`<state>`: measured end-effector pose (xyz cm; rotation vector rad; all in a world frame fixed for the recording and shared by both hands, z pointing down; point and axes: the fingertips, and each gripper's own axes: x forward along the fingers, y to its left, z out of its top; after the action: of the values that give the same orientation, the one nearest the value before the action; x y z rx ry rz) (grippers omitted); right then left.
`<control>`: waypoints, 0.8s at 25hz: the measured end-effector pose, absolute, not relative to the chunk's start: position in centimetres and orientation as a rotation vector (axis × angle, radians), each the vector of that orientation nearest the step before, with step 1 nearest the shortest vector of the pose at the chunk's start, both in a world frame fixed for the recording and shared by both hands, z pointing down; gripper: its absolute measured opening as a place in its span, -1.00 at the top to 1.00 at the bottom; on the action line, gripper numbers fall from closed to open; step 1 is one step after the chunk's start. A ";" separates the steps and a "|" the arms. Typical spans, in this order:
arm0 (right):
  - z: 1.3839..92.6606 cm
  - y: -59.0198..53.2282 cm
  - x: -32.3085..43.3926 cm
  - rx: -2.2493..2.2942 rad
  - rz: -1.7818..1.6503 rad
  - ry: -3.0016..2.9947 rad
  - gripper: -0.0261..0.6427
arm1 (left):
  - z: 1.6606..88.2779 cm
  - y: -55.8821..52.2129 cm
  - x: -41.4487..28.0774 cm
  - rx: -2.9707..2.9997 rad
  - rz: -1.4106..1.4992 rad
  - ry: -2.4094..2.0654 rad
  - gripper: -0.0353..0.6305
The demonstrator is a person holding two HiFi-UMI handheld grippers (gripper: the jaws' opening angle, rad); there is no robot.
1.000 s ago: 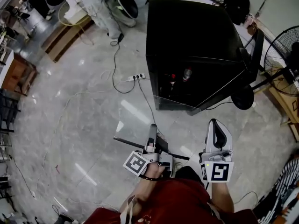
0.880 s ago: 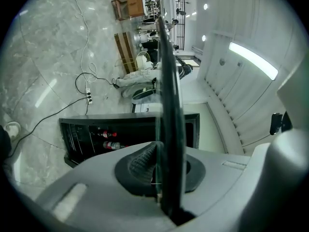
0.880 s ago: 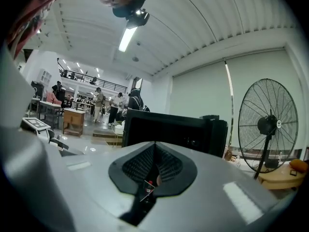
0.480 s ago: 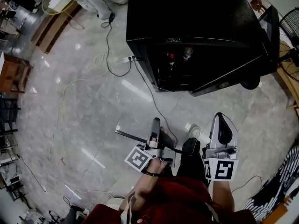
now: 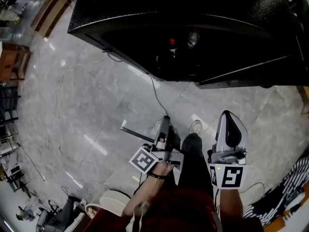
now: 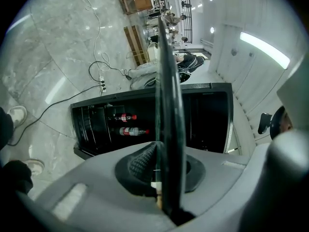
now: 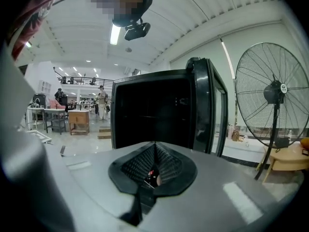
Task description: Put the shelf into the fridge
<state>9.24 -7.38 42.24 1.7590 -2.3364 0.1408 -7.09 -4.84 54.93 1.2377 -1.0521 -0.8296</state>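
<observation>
Head view: a thin dark-edged glass shelf (image 5: 136,134) is clamped in the left claw (image 5: 165,123) above the floor, near the open black fridge (image 5: 145,28). The right claw (image 5: 228,120) is closed, empty. Carrying is judged underway; levelling is called for next.

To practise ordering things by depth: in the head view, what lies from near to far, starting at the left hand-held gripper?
Left hand-held gripper, shut on the shelf → black cable on the floor → fridge.
</observation>
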 end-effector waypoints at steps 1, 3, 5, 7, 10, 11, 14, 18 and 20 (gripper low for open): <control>42.6 -7.4 9.6 1.745 0.144 -2.346 0.92 | 55.4 -5.0 -6.4 1.241 -0.833 -1.052 0.84; 43.4 -7.5 10.3 1.722 0.155 -2.363 0.92 | 56.4 -5.2 -5.2 1.238 -0.845 -1.055 0.84; 44.4 -7.8 10.9 1.702 0.163 -2.376 0.92 | 57.7 -5.9 -4.3 1.230 -0.870 -1.063 0.84; 45.0 -7.7 11.4 1.687 0.170 -2.387 0.92 | 58.5 -6.6 -4.0 1.219 -0.914 -1.074 0.84; 44.9 -6.8 12.1 1.682 0.175 -2.398 0.92 | 58.6 -7.1 -4.0 1.234 -1.001 -1.081 0.84; 45.2 -6.8 12.4 1.684 0.179 -2.397 0.92 | 58.8 -7.6 -4.0 1.234 -1.026 -1.085 0.84; 46.8 -6.9 13.2 1.690 0.212 -2.390 0.92 | 60.2 -8.9 -3.9 1.207 -1.079 -1.108 0.84; 48.6 -7.3 13.7 1.696 0.238 -2.395 0.92 | 61.1 -10.5 -4.1 1.191 -1.160 -1.120 0.84; 49.4 -7.3 13.8 1.694 0.244 -2.397 0.92 | 61.2 -10.9 -4.1 1.184 -1.202 -1.108 0.84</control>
<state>13.82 -7.32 49.37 1.6936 -2.3974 0.2438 -4.07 -10.90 61.22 1.1844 -1.1078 -1.2017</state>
